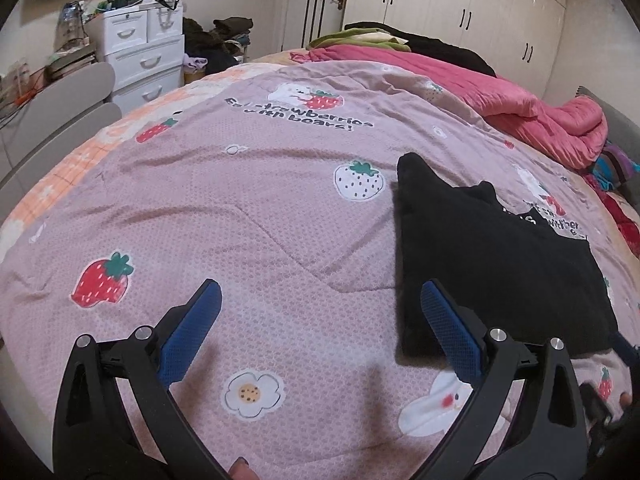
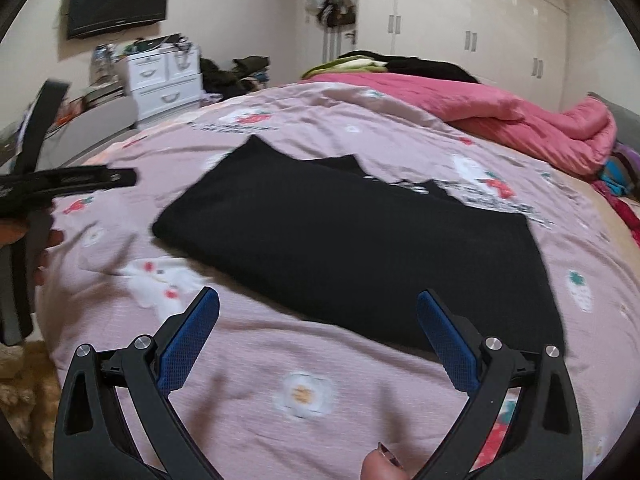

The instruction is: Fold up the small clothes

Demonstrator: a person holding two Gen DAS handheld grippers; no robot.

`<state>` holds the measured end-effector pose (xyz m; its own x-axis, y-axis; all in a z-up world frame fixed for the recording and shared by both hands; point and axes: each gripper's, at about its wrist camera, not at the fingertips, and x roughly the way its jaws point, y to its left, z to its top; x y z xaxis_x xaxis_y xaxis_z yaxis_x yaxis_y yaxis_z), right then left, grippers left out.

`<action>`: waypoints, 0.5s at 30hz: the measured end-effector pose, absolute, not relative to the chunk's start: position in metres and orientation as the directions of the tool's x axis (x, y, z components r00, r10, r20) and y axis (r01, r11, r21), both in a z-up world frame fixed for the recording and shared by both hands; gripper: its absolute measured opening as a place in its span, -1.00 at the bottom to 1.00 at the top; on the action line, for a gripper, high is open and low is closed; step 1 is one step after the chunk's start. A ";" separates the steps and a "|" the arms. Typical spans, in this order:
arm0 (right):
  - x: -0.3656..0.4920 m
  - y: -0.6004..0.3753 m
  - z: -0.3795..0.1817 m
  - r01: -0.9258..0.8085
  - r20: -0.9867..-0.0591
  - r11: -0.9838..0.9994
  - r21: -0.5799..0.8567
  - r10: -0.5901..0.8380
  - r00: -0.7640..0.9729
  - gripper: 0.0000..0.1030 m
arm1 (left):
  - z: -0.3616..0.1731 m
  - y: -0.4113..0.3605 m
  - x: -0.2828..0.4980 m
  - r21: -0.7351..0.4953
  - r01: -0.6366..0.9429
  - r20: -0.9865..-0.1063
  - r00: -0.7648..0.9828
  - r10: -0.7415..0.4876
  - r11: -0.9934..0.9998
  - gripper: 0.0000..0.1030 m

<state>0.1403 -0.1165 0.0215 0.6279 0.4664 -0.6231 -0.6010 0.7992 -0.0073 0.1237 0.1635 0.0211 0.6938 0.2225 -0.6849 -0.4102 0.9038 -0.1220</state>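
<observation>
A black garment [image 1: 492,264] lies folded flat on the pink strawberry-print quilt [image 1: 248,216]. In the right wrist view the garment [image 2: 352,240] fills the middle of the bed. My left gripper [image 1: 320,292] is open and empty, held above the quilt just left of the garment's near left edge. My right gripper [image 2: 318,300] is open and empty, held above the garment's near edge. The left gripper also shows at the left edge of the right wrist view [image 2: 120,178], beside the garment.
A bunched pink duvet [image 1: 532,108] and dark clothes lie along the far right of the bed. White drawers [image 1: 140,56] and a clothes pile stand beyond the far left. A wall TV [image 2: 118,0] hangs above. Wardrobes [image 2: 472,20] line the back.
</observation>
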 end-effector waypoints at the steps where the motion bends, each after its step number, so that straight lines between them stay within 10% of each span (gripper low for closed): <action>1: 0.138 -0.109 0.020 -0.617 -0.627 0.787 -0.009 0.476 0.617 0.91 | 0.022 0.163 0.125 -0.120 -0.410 -0.685 0.694 0.223 0.904 0.82; 15: 0.134 -0.062 0.009 -0.671 -0.648 0.737 -0.077 0.474 0.595 0.91 | 0.023 0.151 0.168 -0.122 -0.362 -0.694 0.697 0.182 0.924 0.82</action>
<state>0.1339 -0.0620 0.0094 0.5954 0.4744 -0.6484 -0.6715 0.7370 -0.0774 0.1679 0.1514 0.0225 0.6972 0.1817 -0.6935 -0.3621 0.9241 -0.1219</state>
